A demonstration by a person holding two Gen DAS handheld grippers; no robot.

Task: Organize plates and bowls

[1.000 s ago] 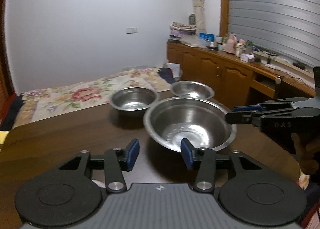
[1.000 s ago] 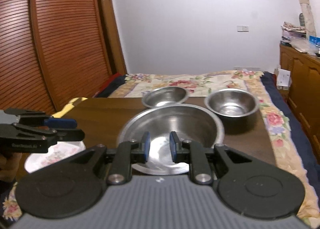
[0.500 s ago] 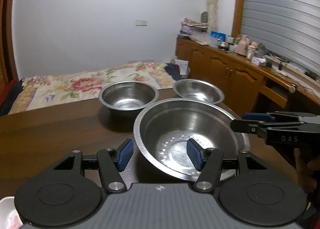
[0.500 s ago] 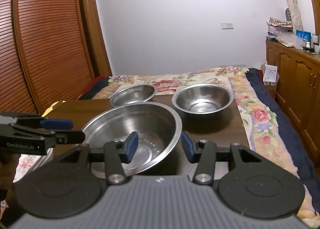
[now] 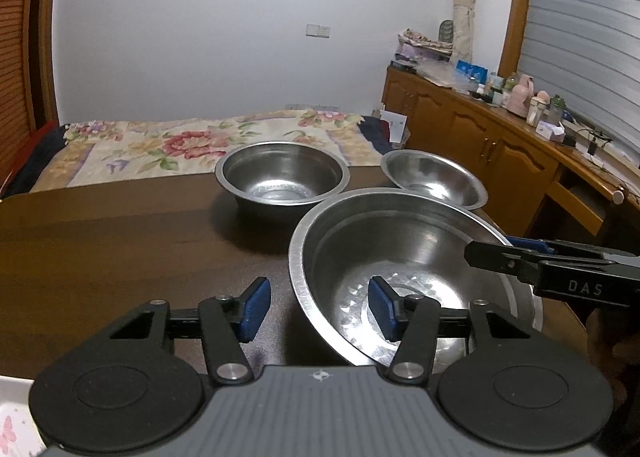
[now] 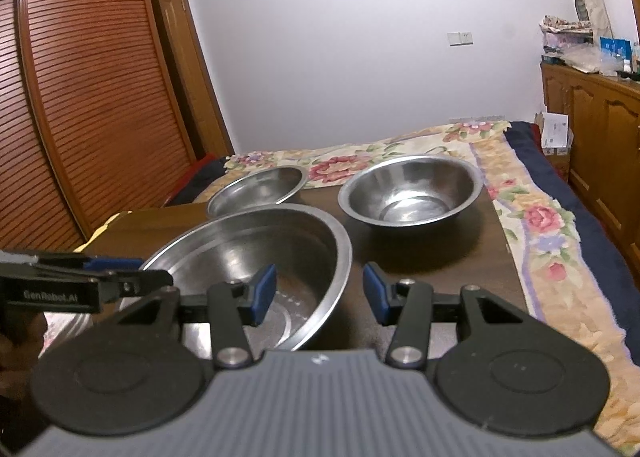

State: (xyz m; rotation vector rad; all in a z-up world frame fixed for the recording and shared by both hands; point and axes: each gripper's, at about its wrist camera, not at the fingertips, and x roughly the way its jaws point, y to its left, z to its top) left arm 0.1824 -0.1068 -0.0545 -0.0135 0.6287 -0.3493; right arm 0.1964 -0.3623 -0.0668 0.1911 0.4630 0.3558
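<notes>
Left wrist view first: my left gripper (image 5: 318, 311) straddles the near-left rim of the big steel bowl (image 5: 404, 253), 1 blue pad outside the wall, the other inside over the shiny bottom. Those jaws are closing right now with the rim between them, but neither pad presses the metal yet, so nothing is gripped. My right gripper (image 5: 508, 253) pokes in from the right edge, its black fingers level over the bowl's right rim.

Behind the big bowl, on the dark wooden table (image 5: 120, 249), sit 2 smaller steel bowls: a deep bowl (image 5: 282, 175) at the far centre and a shallow bowl (image 5: 434, 179) at the far right, tucked just behind the big one's rim.

Over to the right wrist view: my right gripper (image 6: 318, 293) straddles the big steel bowl's (image 6: 256, 253) right rim, left pad inside, right pad over bare table (image 6: 440, 257). Jaws parted, released, holding nothing. My left gripper (image 6: 156, 277) reaches in from the left over the opposite rim. Far side: the deep bowl (image 6: 410, 189) sits right, the shallow bowl (image 6: 258, 189) left. A floral plate (image 5: 12, 423) peeks in at the near-left corner.
</notes>
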